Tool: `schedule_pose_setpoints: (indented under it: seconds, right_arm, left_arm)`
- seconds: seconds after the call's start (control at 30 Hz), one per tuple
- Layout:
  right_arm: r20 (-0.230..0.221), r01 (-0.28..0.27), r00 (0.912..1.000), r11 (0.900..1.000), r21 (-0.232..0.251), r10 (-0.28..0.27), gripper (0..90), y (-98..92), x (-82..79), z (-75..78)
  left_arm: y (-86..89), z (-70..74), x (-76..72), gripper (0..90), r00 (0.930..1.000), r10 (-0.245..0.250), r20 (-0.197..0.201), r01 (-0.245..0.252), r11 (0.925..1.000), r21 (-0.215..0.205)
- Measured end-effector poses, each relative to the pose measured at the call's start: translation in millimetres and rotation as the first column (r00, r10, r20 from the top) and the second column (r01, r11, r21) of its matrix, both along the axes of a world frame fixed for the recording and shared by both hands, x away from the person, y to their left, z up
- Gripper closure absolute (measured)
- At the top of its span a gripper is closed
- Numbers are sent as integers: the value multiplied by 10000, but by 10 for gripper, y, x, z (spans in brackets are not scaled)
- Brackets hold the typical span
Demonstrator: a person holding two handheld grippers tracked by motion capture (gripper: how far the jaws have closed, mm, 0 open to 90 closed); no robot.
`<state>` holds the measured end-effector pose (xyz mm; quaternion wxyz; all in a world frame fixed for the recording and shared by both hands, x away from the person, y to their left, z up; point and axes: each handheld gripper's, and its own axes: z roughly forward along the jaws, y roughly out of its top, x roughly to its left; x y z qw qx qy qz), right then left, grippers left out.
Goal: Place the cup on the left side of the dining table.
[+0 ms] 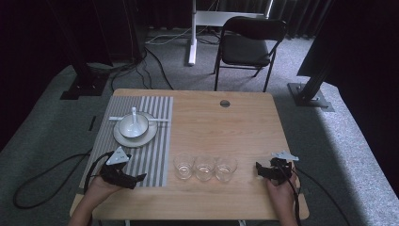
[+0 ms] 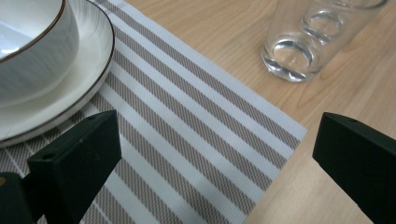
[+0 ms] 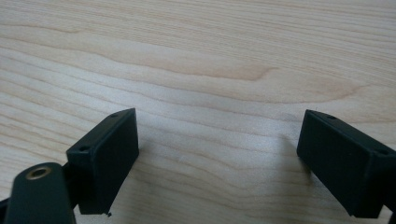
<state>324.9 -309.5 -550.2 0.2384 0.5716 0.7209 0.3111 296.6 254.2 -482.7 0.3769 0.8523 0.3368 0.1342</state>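
Three clear empty glasses stand in a row near the table's front middle: left glass point(image 1: 183, 167), middle glass point(image 1: 204, 168), right glass point(image 1: 226, 168). A white bowl point(image 1: 133, 126) with a white spoon point(image 1: 135, 114) in it sits on a white plate point(image 1: 123, 140), on a striped placemat point(image 1: 153, 150) at the left. My left gripper point(image 1: 137, 178) rests open over the placemat's front corner, pointing toward the glasses. In its own view, the left gripper point(image 2: 215, 154) has the bowl point(image 2: 28, 46) at upper left and a glass point(image 2: 299, 42) at upper right. My right gripper point(image 1: 259, 170) is open above bare wood, right of the glasses, and the right gripper point(image 3: 219, 158) holds nothing.
The wooden table point(image 1: 244, 132) has a round cable hole point(image 1: 225, 103) at the back. A thin white stick point(image 1: 160, 121) lies across the mat behind the bowl. A black folding chair point(image 1: 249, 44) stands beyond the table. Cables run across the grey carpet point(image 1: 56, 165).
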Motion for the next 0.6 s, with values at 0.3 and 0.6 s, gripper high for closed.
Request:
schedule_pose_setpoints:
  seconds: [0.3, 0.6]
  right_arm:
    - [-1, 3, 10000, 10000, 2, -3, 123, 0, 0, 0]
    - [-1, -6, 10000, 10000, -11, 6, 122, -1, 0, 0]
  left_arm:
    - [-193, 56, 61, 15, 9988, -486, 73, 486, 9988, 82]
    - [-383, 112, 127, 15, 9947, -1024, 129, 1023, 9947, 74]
